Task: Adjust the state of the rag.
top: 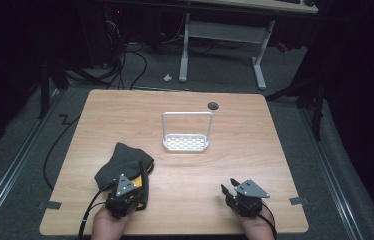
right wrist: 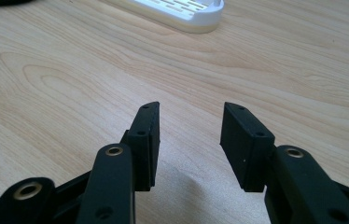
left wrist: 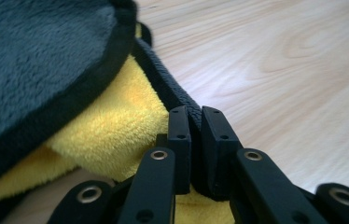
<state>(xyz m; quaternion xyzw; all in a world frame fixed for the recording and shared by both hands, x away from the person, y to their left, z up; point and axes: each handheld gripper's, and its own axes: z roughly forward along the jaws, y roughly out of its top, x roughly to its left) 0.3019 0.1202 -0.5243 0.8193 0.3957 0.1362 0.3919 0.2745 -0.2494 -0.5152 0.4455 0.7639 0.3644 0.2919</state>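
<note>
One grey-and-yellow cloth point(top: 122, 162), one white rack point(top: 186, 143), two grippers — left point(top: 142, 172), right point(top: 227, 190) — one wooden table point(top: 245, 135).

A fluffy grey-and-yellow cloth point(left wrist: 37, 60) with black stitched edging lies on the smooth, matt wood-grain table point(top: 255, 150).

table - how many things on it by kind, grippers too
cloth (dark grey, yellow inside, black edging): 1
white rack with a hoop handle: 1
grippers: 2, left gripper shut on the cloth's edging, right gripper open over bare table
total: 4
</note>
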